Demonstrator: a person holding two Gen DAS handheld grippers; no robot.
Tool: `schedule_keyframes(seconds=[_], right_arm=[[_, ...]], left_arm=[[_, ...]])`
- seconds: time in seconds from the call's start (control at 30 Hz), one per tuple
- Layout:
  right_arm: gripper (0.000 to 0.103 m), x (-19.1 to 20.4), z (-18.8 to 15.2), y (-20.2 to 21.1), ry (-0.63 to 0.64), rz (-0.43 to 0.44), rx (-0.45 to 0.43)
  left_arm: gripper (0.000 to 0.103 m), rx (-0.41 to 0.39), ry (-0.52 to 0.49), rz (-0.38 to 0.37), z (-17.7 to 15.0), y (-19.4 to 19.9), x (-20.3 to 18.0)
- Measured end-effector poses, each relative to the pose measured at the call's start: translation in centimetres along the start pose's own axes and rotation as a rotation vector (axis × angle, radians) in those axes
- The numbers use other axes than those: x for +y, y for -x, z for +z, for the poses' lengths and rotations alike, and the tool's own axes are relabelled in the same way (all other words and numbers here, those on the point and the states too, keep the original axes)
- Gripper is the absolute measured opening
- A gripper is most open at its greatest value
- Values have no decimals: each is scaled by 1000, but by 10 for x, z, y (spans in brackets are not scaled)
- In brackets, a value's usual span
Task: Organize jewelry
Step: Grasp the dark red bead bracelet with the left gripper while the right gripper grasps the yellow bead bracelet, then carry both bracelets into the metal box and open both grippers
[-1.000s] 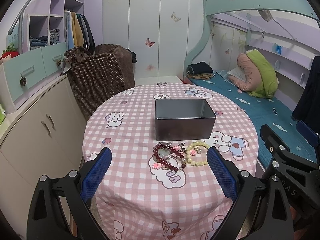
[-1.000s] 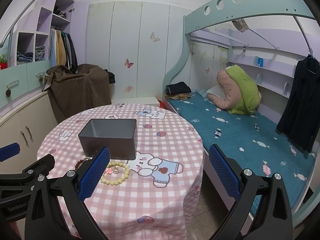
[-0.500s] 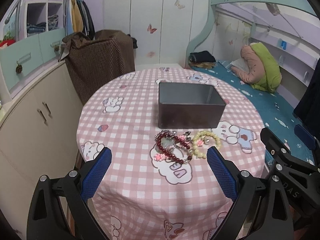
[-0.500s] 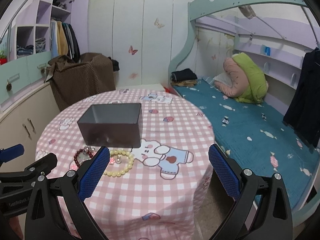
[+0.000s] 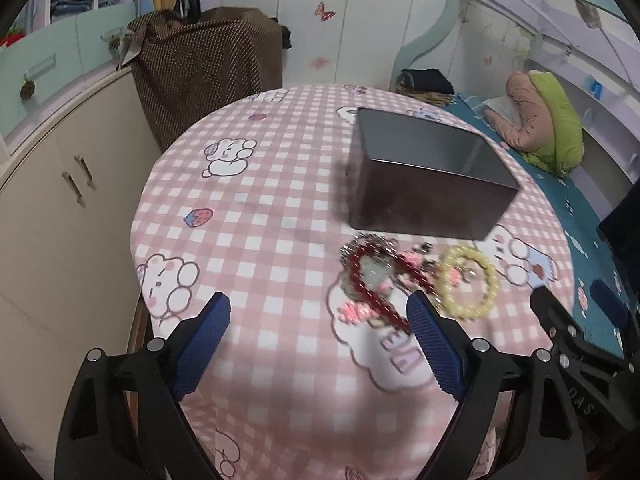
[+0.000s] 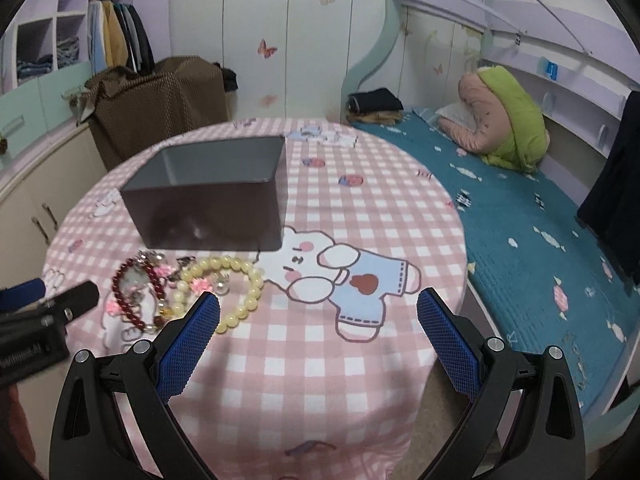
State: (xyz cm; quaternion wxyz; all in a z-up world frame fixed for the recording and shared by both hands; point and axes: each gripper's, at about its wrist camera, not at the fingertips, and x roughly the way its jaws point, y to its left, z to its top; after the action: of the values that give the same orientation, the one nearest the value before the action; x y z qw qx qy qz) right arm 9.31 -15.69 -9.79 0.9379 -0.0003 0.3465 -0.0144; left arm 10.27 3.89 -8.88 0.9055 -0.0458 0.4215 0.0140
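Observation:
A dark grey open metal box (image 5: 428, 184) stands on a round table with a pink checked cloth (image 5: 256, 216); it also shows in the right wrist view (image 6: 208, 196). In front of it lies a small pile of jewelry: a dark red bead bracelet (image 5: 376, 284) and a pale yellow bead bracelet (image 5: 468, 284), also seen in the right wrist view as red (image 6: 136, 292) and yellow (image 6: 228, 284). My left gripper (image 5: 316, 344) is open and empty, just left of the pile. My right gripper (image 6: 320, 340) is open and empty, right of the pile.
Cream cabinets (image 5: 52, 208) stand left of the table. A brown dotted bag (image 5: 208, 68) sits behind it. A bed with a teal cover (image 6: 520, 220) and a green and pink bundle (image 6: 504, 120) lies on the right.
Both grippers have moved forward and tilted down toward the table; the jewelry and box look larger and closer. Nothing on the table has moved.

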Motion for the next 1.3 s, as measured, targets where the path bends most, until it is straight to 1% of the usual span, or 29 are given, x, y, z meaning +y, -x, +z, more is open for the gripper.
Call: schedule_keyframes(seconds=[0.07,0.17,0.23,0.3,0.33,0.4,0.43,0.47,0.5,0.53,0.57,0.6,0.67,0.73,0.77,0.8,0.83,0.87,0.9,0.93,1.1,1.3], right_arm=[[96,2,0,-9,10,3,17],[96,4,1,-22,5,23,51],[96,6,3,-30,9,31,68],[96,11,5,-36,25,29,75],[96,12,5,-38,30,31,76],[96,15,6,-44,38,53,86],[96,16,6,-47,40,65,94],[96,18,5,-49,43,71,98],[96,19,4,-53,51,84,105],[95,21,3,-56,58,96,113],[95,22,2,-60,59,120,120],[92,22,1,-61,65,123,109],[78,23,2,-60,79,143,101],[56,23,2,-58,82,156,93],[51,22,2,-57,83,161,90],[40,22,2,-57,87,173,88],[25,21,3,-56,90,187,87],[20,19,3,-55,84,198,90],[14,18,3,-56,73,208,93],[10,16,3,-56,66,210,94],[10,11,3,-49,26,228,97],[10,13,11,-31,41,218,53]], left_arm=[[86,8,0,10,4,-8,1],[74,34,9,13,8,-21,4],[72,52,11,10,10,-30,5],[66,69,11,-2,13,-37,5],[64,64,12,-12,14,-38,5],[51,62,-4,-29,16,-39,3],[47,63,-18,-37,16,-39,1],[41,63,-26,-50,17,-39,0],[33,66,-34,-71,17,-39,-2],[29,67,-39,-87,17,-39,-3],[22,69,-47,-104,17,-38,-4],[16,70,-52,-117,17,-38,-5],[7,77,-52,-152,17,-39,-5],[6,80,-48,-165,18,-39,-5],[6,73,-43,-172,18,-38,-4],[6,69,-41,-180,18,-36,-3],[6,65,-40,-194,19,-35,-3],[6,62,-37,-205,20,-33,-2],[6,61,-32,-211,20,-31,-1],[6,58,-25,-217,21,-28,1],[6,30,-25,-261,24,-14,0],[6,2,-30,-295,28,3,-5]])
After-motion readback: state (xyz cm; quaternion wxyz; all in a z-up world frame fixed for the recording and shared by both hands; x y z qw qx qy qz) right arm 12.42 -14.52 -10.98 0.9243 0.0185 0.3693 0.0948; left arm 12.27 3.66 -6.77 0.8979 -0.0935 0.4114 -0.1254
